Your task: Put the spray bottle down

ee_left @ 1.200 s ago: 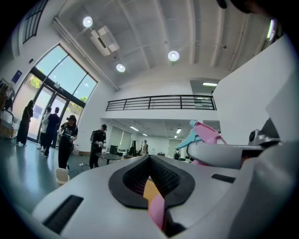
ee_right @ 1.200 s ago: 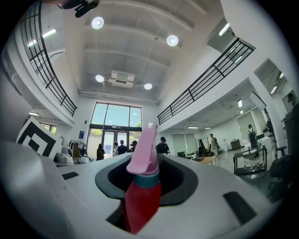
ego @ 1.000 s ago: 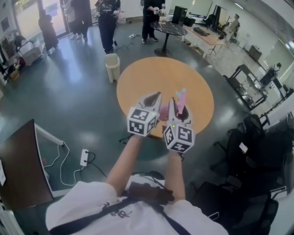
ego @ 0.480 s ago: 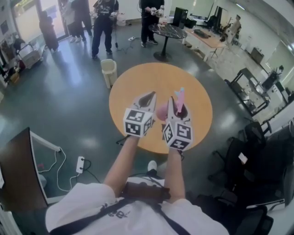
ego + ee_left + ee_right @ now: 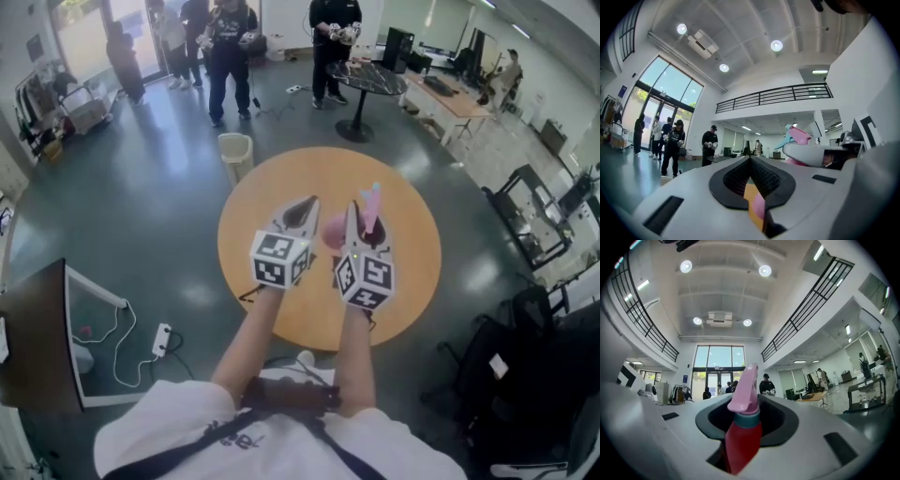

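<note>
My right gripper (image 5: 362, 221) is shut on a spray bottle (image 5: 371, 204) with a pink trigger head, a teal collar and a red body. It holds the bottle upright above the round wooden table (image 5: 281, 178). In the right gripper view the spray bottle (image 5: 743, 427) stands between the jaws of the right gripper (image 5: 743, 404), head upward. My left gripper (image 5: 305, 208) hovers just left of it over the table, shut and holding nothing. In the left gripper view the jaw tips of the left gripper (image 5: 750, 159) meet, and the spray bottle (image 5: 799, 136) shows at the right.
A pale waste bin (image 5: 234, 150) stands on the floor by the table's far left. Several people stand beyond it, near a dark round table (image 5: 366, 80). Black chairs (image 5: 525, 328) crowd the right side. A desk with a screen (image 5: 37, 337) and cables is at the left.
The person has walked forward, so the wooden table now lies further under both grippers. The grippers keep the same pose side by side, the bottle still held.
</note>
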A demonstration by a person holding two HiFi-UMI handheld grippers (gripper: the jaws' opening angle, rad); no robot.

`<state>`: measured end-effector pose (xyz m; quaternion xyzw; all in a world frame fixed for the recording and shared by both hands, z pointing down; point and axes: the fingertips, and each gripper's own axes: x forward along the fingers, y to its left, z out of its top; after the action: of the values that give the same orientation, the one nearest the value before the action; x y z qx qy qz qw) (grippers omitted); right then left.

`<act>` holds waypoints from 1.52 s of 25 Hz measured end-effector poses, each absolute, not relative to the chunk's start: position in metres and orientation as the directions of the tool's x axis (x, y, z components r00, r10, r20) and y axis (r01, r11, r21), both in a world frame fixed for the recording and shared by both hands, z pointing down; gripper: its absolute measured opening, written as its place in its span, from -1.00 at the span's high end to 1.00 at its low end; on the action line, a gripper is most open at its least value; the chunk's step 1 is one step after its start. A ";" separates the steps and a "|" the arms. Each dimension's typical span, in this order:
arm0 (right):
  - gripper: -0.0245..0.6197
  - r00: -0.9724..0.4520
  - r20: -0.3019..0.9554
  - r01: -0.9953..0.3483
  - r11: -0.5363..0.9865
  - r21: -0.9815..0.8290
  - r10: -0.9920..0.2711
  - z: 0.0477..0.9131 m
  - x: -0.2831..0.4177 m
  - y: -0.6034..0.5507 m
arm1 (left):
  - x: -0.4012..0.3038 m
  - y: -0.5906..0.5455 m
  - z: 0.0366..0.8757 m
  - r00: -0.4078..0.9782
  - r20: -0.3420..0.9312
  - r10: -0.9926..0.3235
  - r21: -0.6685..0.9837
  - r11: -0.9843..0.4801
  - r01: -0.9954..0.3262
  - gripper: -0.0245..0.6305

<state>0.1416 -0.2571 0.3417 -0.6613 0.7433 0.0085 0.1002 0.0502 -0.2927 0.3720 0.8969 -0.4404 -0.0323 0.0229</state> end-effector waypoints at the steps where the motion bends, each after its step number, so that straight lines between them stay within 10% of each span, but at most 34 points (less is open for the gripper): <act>1: 0.45 -0.116 -0.178 -0.982 0.139 -0.125 -0.977 0.344 0.146 -0.259 | 0.054 -0.296 0.377 0.604 -0.030 -0.797 0.077 -0.604 -0.793 0.89; 38: 0.44 -0.151 0.102 -0.979 0.135 -0.151 -0.983 0.480 0.151 -0.369 | 0.069 -0.392 0.501 0.590 0.176 -0.788 0.186 -0.562 -0.806 0.89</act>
<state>0.1505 -0.3688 0.4802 -0.6513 0.7533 -0.0907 0.0110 0.0686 -0.3922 0.5009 0.8829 -0.4515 0.0364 0.1238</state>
